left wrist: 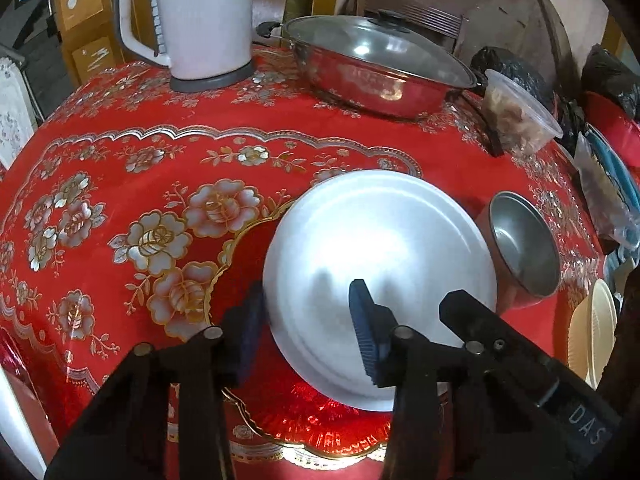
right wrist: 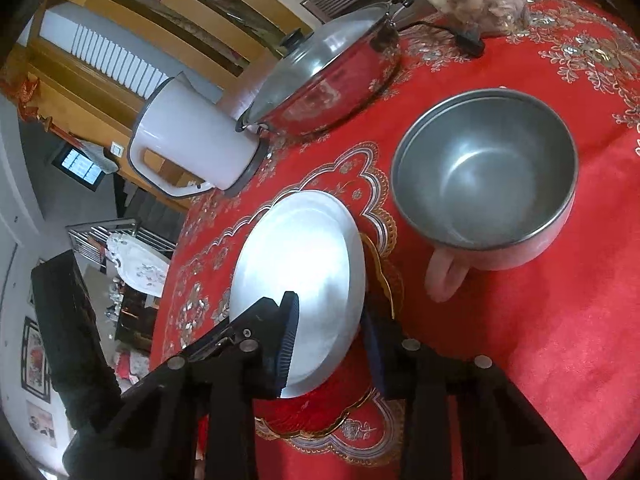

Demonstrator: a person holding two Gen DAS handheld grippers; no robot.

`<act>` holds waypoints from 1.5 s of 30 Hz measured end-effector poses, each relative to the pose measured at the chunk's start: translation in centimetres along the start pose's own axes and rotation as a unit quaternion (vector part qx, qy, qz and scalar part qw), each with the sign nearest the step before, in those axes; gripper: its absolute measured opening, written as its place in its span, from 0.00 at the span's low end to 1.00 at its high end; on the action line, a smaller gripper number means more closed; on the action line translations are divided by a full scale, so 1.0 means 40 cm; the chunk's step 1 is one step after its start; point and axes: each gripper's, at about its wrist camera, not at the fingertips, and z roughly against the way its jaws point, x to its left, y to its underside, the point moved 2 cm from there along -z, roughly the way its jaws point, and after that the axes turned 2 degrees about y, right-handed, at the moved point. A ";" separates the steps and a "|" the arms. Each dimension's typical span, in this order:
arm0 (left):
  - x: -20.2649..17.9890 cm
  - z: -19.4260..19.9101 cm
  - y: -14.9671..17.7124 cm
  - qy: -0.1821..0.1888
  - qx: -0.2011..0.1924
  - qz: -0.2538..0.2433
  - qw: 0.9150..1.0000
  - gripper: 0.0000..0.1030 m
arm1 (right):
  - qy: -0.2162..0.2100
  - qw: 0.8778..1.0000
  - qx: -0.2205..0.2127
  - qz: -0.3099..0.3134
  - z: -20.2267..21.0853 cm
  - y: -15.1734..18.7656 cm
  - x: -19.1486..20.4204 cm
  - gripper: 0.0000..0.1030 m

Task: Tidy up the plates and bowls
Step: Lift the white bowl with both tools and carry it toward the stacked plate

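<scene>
My left gripper and right gripper each stand spread across the near rim of the smooth, round metal plate, not clamping it. Past it sits a dull steel bowl on red embroidered cloth.

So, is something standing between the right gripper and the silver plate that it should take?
Nothing visible does. The right gripper is open and already straddles the rim of the silver plate, one finger over it and one outside. The left gripper straddles another edge. The metal bowl stands apart, to the side.
</scene>
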 end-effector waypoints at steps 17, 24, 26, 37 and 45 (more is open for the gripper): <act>0.044 0.070 0.016 0.023 -0.020 0.026 0.999 0.10 | 0.005 1.000 -0.013 0.026 0.047 0.015 0.036 0.32; 0.056 0.123 0.049 0.016 -0.031 0.021 0.999 0.11 | 0.006 0.999 -0.011 0.045 0.076 0.050 0.066 0.32; 0.062 0.135 0.060 0.016 -0.034 0.019 0.999 0.11 | 0.008 0.998 -0.011 0.054 0.085 0.064 0.078 0.32; 0.125 0.221 0.141 0.018 -0.056 0.026 0.998 0.12 | 0.017 0.992 -0.020 0.123 0.146 0.154 0.161 0.24; 0.218 0.310 0.190 0.017 -0.081 0.040 0.996 0.12 | -0.003 0.984 -0.015 0.175 0.169 0.229 0.270 0.24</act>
